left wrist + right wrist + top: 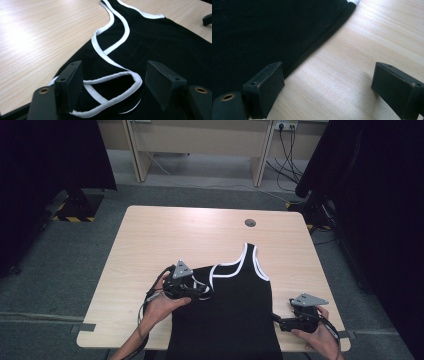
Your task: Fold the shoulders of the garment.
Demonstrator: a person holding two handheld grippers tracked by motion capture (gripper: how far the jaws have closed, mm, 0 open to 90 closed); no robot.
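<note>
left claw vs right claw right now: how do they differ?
The left claw sits over the black tank top with a folded white-trimmed strap between its jaws; the right claw is at the top's side edge, over bare table. The left is farther up the table, the right nearer its front edge. Both stand open, gripping nothing.
</note>
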